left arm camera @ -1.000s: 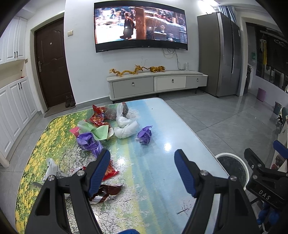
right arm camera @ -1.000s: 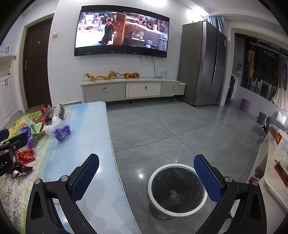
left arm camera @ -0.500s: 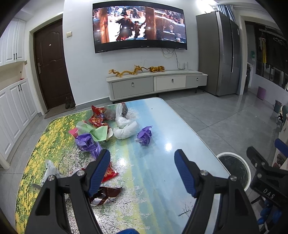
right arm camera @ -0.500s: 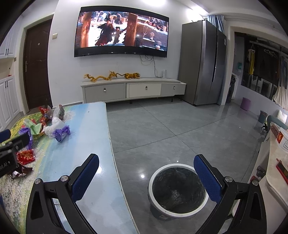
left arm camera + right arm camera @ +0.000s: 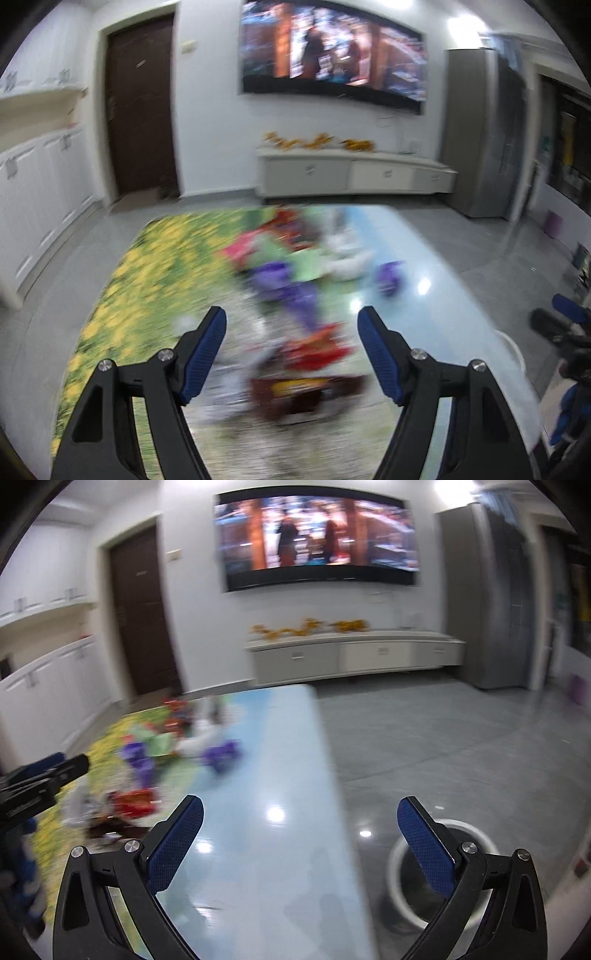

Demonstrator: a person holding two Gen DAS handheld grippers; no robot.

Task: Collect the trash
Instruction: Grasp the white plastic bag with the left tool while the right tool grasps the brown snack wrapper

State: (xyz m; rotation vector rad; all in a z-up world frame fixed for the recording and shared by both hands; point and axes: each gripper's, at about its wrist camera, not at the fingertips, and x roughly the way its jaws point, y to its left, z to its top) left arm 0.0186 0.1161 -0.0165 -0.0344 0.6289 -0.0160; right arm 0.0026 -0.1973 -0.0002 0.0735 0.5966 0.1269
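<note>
Both views are motion-blurred. A pile of trash lies on the flower-print table (image 5: 140, 280): a brown wrapper (image 5: 306, 391), a red wrapper (image 5: 317, 347), purple wrappers (image 5: 288, 288), a small purple wad (image 5: 388, 275), green paper (image 5: 310, 264) and a white bag (image 5: 351, 258). My left gripper (image 5: 291, 354) is open and empty, with the red and brown wrappers showing between its fingers. My right gripper (image 5: 301, 845) is open and empty over the table's right edge. The round white-rimmed bin (image 5: 439, 864) stands on the floor to the right. The left gripper (image 5: 40, 786) shows at the left of the right wrist view.
A TV (image 5: 332, 59) hangs above a low cabinet (image 5: 351, 177) on the far wall. A dark door (image 5: 140, 110) and white cupboards (image 5: 40, 192) are at left, a grey fridge (image 5: 484, 136) at right. Grey tile floor (image 5: 443, 746) lies right of the table.
Both grippers have swung left fast, blurring the views. The left gripper now points at the red and brown wrappers. The right gripper has moved from above the bin to over the table's edge.
</note>
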